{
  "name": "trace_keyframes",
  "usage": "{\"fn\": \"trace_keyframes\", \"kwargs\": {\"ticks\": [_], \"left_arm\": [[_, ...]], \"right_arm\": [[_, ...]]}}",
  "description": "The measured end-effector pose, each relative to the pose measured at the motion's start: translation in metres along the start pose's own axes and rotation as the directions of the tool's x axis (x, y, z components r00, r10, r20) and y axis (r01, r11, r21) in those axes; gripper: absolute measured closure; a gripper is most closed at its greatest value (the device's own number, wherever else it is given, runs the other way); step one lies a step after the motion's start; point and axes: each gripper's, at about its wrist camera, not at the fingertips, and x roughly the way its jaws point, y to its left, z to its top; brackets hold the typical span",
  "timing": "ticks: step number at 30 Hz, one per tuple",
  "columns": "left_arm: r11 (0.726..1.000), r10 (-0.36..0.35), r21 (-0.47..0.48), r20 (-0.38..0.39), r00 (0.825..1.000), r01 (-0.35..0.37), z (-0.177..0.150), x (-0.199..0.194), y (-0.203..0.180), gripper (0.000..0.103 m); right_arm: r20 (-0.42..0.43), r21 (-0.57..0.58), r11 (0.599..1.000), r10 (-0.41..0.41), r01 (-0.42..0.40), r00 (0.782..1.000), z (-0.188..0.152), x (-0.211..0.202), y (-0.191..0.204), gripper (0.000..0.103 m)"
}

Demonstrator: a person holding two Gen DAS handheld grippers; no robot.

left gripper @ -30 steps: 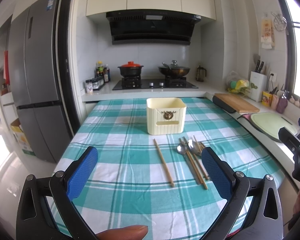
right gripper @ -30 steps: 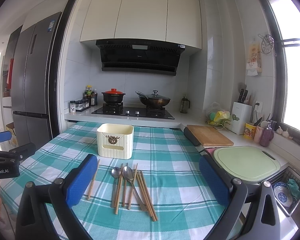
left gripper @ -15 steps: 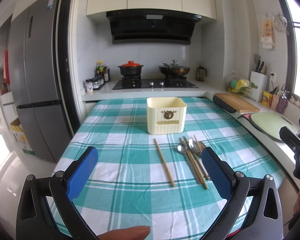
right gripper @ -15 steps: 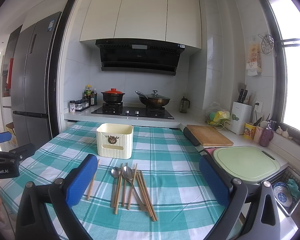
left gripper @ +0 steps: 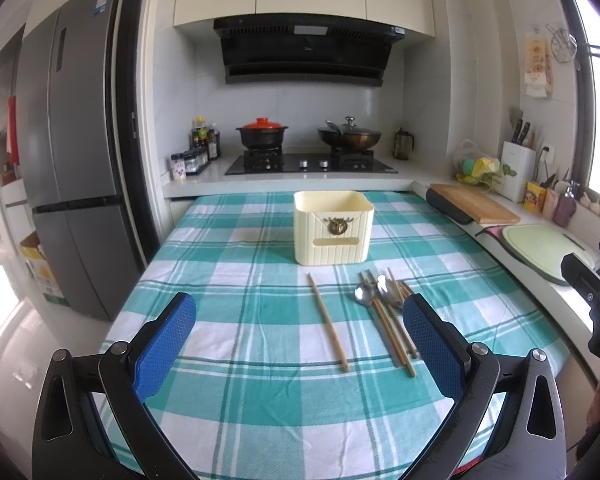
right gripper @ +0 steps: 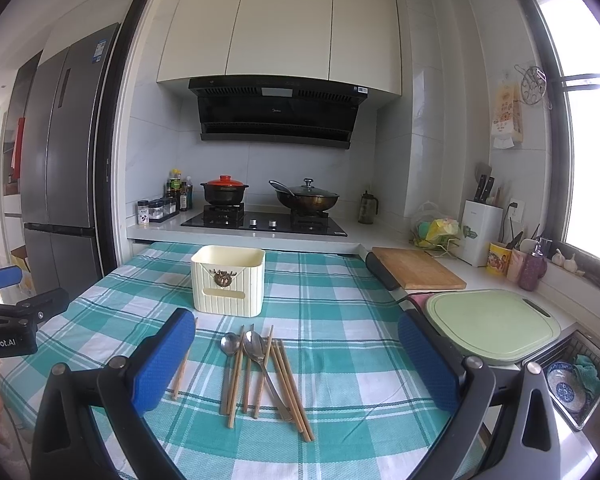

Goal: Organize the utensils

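Observation:
A cream utensil holder (left gripper: 332, 227) (right gripper: 228, 280) stands upright on the teal checked tablecloth (left gripper: 236, 360) (right gripper: 340, 312). In front of it lie two metal spoons (left gripper: 363, 295) (right gripper: 256, 350) among several wooden chopsticks (left gripper: 392, 332) (right gripper: 288, 384). One chopstick (left gripper: 327, 322) (right gripper: 182, 368) lies apart to their left. My left gripper (left gripper: 300, 344) is open and empty, above the near table edge. My right gripper (right gripper: 296, 364) is open and empty, above the utensils.
A stove with a red-lidded pot (left gripper: 262, 136) and a wok (left gripper: 349, 136) is behind the table. A wooden board (right gripper: 416, 268) and a green cutting board (right gripper: 492, 322) lie on the right counter. A fridge (left gripper: 68, 160) stands left. A sink (right gripper: 576, 376) is at the right.
Both grippers have barely moved; the left wrist view has drifted very slightly. Nothing on the table moved.

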Motion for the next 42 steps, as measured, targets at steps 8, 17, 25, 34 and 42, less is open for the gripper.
{"fn": "trace_keyframes", "kwargs": {"ticks": [8, 17, 25, 34, 42], "left_arm": [[1.0, -0.001, 0.0, -0.002, 1.0, 0.001, 0.001, 0.001, 0.001, 0.0], [1.0, -0.003, 0.002, -0.007, 1.0, 0.003, 0.002, 0.003, 0.001, 0.0], [1.0, -0.009, 0.004, -0.02, 1.0, 0.009, 0.002, 0.008, 0.0, 0.0], [1.0, 0.003, -0.009, -0.07, 0.998, -0.004, -0.002, 0.023, 0.001, 0.0], [0.999, -0.047, 0.006, -0.174, 0.984, 0.049, -0.013, 0.054, -0.006, 0.0]], "right_arm": [[-0.004, 0.002, 1.0, -0.001, 0.001, 1.0, -0.001, 0.002, -0.001, 0.0], [-0.003, 0.003, 1.0, -0.001, 0.001, 1.0, -0.001, 0.002, -0.001, 0.0], [-0.008, 0.004, 1.0, -0.002, 0.002, 1.0, -0.002, 0.003, -0.002, 0.0], [-0.021, 0.015, 1.0, -0.006, 0.006, 1.0, -0.006, 0.009, -0.004, 0.0], [-0.076, 0.029, 0.999, 0.024, -0.022, 0.997, -0.015, 0.033, -0.009, 0.0]]}}
